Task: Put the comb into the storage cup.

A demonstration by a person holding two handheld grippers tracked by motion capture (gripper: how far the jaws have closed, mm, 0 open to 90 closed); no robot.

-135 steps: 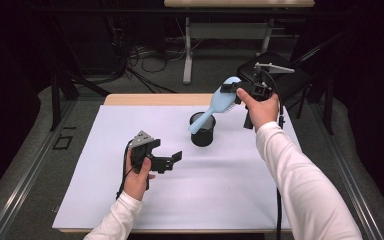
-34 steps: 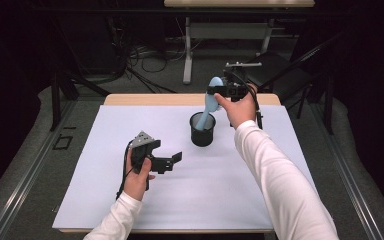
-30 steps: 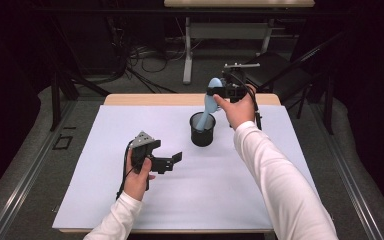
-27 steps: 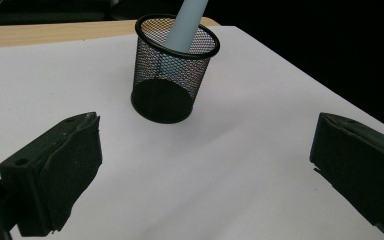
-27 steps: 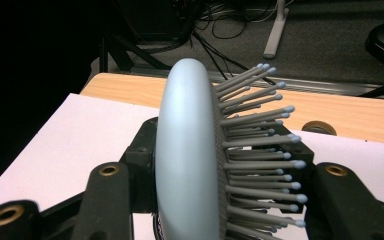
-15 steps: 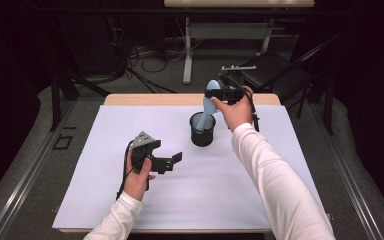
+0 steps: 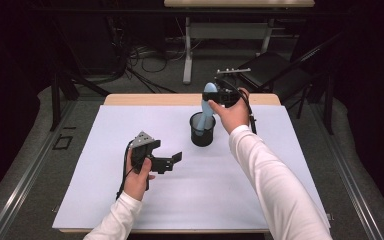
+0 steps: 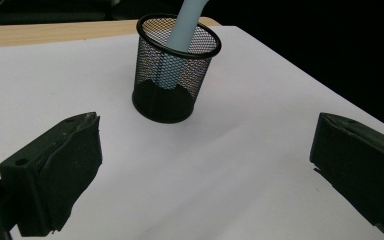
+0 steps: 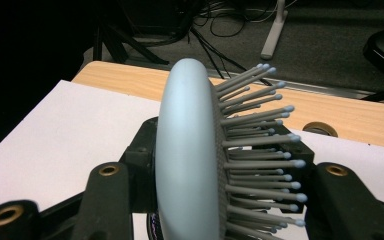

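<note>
A light blue hairbrush (image 7: 208,98) stands nearly upright with its handle down inside a black mesh cup (image 7: 202,131) at the middle back of the white sheet. My right gripper (image 7: 219,95) is shut on the brush head; in the right gripper view the jaws press the brush (image 9: 187,150) from its smooth back and its bristle side. My left gripper (image 7: 175,160) rests low on the sheet, left of the cup and nearer the front, open with nothing between its jaws. In the left gripper view the cup (image 8: 176,70) and the brush handle (image 8: 182,30) lie ahead of the open left gripper (image 8: 207,150).
A white sheet (image 7: 130,200) covers most of a wooden table (image 7: 150,99), whose bare strip shows along the back edge. A dark chair (image 7: 270,67) stands beyond the back right corner. Cables (image 7: 145,55) and a desk leg lie on the floor behind.
The right hand has swung the brush from a tilt at the cup's right to upright over it, and its handle has sunk into the cup. The left gripper has stayed still.
</note>
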